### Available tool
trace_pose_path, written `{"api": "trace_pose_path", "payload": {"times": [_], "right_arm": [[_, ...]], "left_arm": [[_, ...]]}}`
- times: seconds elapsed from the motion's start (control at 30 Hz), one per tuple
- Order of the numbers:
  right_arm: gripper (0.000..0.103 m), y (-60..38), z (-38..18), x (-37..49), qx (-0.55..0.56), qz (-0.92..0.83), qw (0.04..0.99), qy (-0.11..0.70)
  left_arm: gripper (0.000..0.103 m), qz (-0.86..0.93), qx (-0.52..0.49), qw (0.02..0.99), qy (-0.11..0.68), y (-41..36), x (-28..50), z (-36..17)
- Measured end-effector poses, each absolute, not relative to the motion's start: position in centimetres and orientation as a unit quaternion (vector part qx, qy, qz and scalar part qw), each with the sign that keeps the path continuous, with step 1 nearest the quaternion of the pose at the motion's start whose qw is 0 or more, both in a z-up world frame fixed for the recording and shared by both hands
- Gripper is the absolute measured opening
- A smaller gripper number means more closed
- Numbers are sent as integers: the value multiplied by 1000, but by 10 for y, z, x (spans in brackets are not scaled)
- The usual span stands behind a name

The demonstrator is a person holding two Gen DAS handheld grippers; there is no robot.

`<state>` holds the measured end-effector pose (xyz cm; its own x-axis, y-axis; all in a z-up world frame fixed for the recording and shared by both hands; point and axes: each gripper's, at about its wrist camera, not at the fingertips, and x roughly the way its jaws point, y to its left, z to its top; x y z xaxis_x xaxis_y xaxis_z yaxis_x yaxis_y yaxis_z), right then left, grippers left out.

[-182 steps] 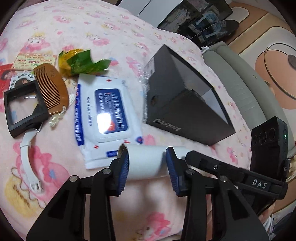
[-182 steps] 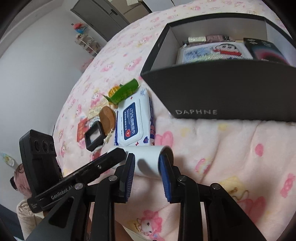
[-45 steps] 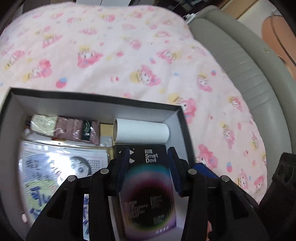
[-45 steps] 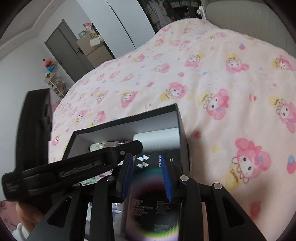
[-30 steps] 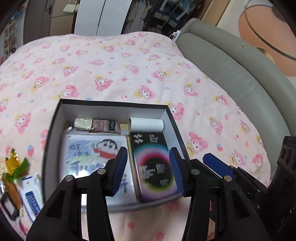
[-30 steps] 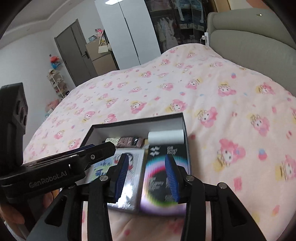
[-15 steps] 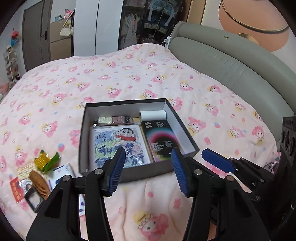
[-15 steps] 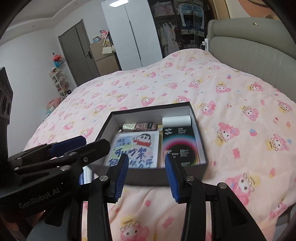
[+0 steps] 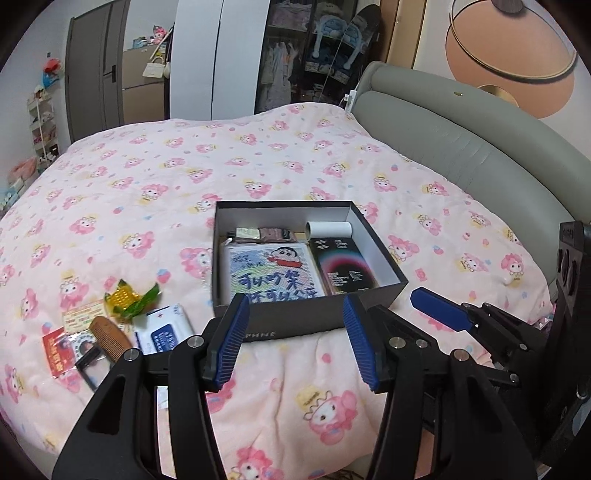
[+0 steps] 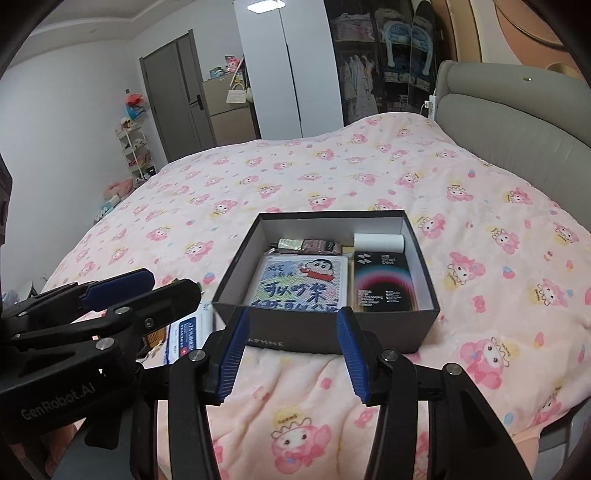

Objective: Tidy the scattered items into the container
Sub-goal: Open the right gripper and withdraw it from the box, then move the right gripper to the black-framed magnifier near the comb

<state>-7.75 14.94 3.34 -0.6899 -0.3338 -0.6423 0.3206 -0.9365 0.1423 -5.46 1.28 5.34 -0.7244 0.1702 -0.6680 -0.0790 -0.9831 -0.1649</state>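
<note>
Box (image 9: 303, 325) (white roll (image 9: 328, 229) inside) | left gripper (image 9: 295, 339) empty | right gripper (image 10: 290, 347) empty

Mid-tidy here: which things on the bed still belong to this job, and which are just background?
Job items:
black box
wipes pack
wooden comb
green-and-yellow wrapper
cards
black square magnifier

Background:
pink blanket
grey headboard
wardrobe

Lit evenly and softly by a ceiling panel (image 10: 263, 4) at 12 o'clock in the right view. Shadows faint, deepest inside the box (image 10: 421, 325). No glare. Strong fisheye bending and black vignetting at all corners. Focus sharp centrally, softened slightly toward 6 o'clock.
</note>
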Motion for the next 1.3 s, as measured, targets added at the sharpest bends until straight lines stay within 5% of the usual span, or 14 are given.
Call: {"api": "trace_pose_path", "payload": {"times": [0.63, 1.3], "right_arm": [[45, 97, 44, -31, 315, -925, 210, 26], [45, 16, -22, -38, 372, -884, 278, 56]], "left_arm": [[64, 934, -347, 30, -81, -40, 3, 60], [63, 898, -394, -53, -189, -138, 27, -19]]}}
